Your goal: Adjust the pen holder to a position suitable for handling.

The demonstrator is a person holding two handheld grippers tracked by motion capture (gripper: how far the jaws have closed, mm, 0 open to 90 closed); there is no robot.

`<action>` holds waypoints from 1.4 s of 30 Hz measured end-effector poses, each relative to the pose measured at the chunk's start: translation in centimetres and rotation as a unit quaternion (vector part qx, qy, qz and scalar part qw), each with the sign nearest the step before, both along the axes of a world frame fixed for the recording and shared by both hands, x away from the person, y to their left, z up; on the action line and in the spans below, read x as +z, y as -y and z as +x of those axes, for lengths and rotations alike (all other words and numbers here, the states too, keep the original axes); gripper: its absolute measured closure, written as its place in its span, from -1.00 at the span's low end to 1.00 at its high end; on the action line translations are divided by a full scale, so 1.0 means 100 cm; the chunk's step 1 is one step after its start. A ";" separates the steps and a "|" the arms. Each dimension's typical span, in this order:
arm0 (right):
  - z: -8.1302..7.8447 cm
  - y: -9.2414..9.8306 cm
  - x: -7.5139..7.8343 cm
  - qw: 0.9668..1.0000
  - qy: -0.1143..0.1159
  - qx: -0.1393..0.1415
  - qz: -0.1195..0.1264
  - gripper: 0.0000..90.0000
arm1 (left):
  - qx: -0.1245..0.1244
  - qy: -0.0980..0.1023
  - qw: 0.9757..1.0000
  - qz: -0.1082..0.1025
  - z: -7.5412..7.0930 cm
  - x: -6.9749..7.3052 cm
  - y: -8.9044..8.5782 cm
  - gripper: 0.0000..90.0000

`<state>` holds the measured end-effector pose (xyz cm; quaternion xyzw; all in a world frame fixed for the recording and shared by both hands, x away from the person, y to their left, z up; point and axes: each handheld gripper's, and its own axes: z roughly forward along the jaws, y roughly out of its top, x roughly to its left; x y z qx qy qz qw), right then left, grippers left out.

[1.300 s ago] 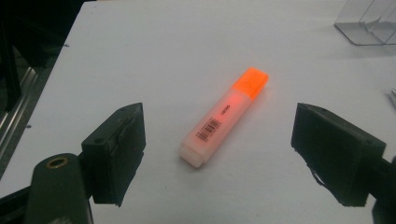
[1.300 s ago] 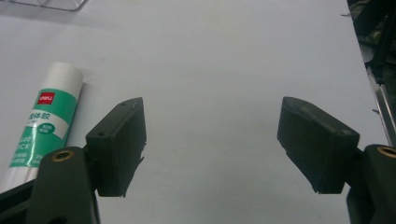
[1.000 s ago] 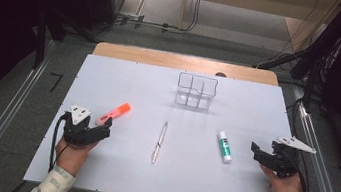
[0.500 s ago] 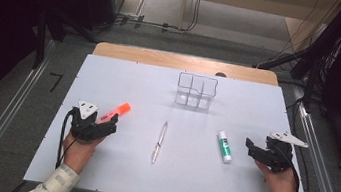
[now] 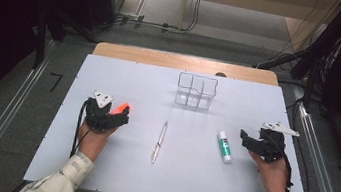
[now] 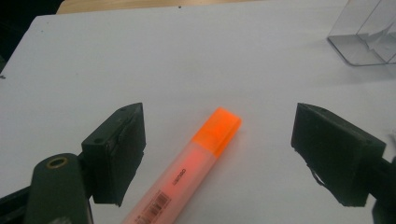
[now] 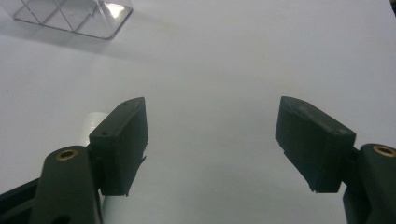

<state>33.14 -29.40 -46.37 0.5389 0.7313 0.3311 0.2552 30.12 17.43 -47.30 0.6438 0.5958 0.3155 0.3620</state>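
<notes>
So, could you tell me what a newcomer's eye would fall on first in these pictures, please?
The bright orange highlighter stands out most, lying on the white table between the open jaws of the left hand-held gripper. Next comes the clear organizer standing toward the far edge at the middle. Then the silver pen at the centre and the glue stick to its right, beside the right hand-held gripper.

On the table [image 5: 98, 166] lie 1 orange highlighter [image 6: 187, 172], 1 pen [image 5: 159, 141] and 1 glue stick [image 5: 224, 146]. 1 clear organizer [image 5: 196, 91] stands at the far side, with 3 compartments visible. The person holds 2 grippers: 1 left gripper [image 5: 116, 118] and 1 right gripper [image 5: 249, 140].
</notes>
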 end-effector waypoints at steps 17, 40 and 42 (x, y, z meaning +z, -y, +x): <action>0.026 -0.017 0.001 1.000 0.009 -0.007 0.006 -0.44 | -0.005 0.001 1.000 -0.001 0.037 0.003 0.026 -0.60; 0.073 -0.068 0.000 0.999 0.035 0.014 0.006 -0.17 | -0.046 0.000 0.999 0.027 0.095 0.002 0.072 -0.25; 0.077 -0.073 -0.001 0.999 0.042 0.016 0.001 -0.12 | -0.053 0.001 0.998 0.023 0.100 0.001 0.076 -0.13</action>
